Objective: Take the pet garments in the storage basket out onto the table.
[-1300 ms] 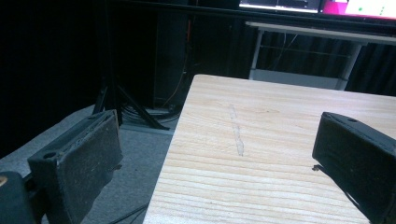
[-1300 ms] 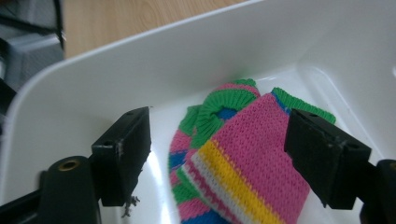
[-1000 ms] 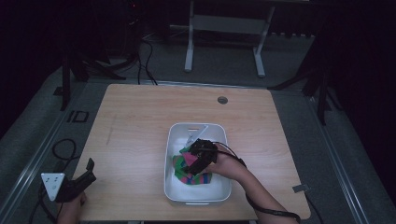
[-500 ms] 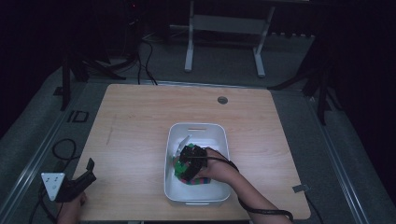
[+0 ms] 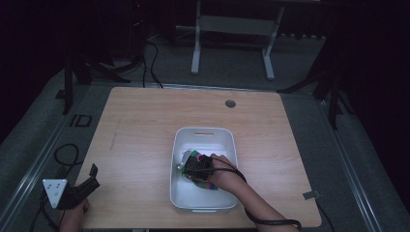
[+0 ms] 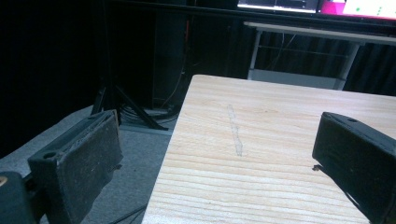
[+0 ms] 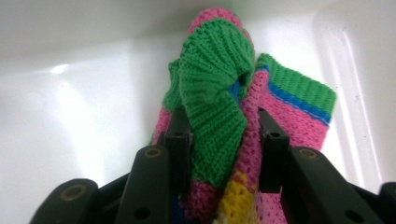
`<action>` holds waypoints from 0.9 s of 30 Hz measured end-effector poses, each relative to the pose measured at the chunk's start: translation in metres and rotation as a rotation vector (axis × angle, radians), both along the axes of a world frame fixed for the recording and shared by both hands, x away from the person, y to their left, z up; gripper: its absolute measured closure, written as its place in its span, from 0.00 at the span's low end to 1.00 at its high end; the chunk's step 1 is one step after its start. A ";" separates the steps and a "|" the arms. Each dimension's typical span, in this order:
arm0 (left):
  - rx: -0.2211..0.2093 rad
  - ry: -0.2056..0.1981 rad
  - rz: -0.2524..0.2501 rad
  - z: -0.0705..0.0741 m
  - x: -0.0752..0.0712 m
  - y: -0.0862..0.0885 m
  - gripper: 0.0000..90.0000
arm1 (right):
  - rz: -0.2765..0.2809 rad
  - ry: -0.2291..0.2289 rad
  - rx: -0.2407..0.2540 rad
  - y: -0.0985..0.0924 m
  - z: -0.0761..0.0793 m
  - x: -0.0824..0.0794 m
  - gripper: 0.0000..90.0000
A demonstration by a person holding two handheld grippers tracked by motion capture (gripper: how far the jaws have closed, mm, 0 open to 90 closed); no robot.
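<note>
One knitted sock (image 7: pixel 219 116) pinched between right tongs (image 7: pixel 224 135), inside white tub (image 5: pixel 227 145), left tongs (image 6: pixel 215 154) agape, empty.

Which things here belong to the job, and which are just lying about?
In the job:
right tongs, shut on the knitted sock
white tub

Lying about:
left tongs, open over the table
table's cable hole
</note>
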State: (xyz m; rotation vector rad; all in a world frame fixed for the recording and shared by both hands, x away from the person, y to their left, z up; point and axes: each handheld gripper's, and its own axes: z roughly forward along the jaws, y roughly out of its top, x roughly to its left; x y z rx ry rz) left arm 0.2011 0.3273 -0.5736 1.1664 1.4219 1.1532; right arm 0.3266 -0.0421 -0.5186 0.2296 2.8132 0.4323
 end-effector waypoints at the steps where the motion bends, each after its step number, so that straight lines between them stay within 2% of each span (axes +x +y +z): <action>1: 0.000 0.000 0.000 0.000 0.000 0.000 0.02 | 0.002 0.000 0.003 -0.001 0.002 0.000 0.73; 6: -0.001 -0.003 -0.003 0.000 0.000 0.000 0.02 | 0.001 -0.013 0.071 -0.007 0.022 -0.003 0.73; 17: -0.004 -0.002 0.002 0.000 0.000 0.000 0.02 | 0.021 -0.050 0.195 -0.024 0.088 -0.004 0.73; 23: -0.008 -0.005 0.000 0.000 0.000 0.000 0.02 | 0.020 -0.104 0.247 -0.033 0.123 -0.005 0.73; 27: -0.013 -0.004 0.001 0.000 0.000 0.001 0.02 | 0.009 -0.121 0.286 -0.041 0.140 -0.003 0.73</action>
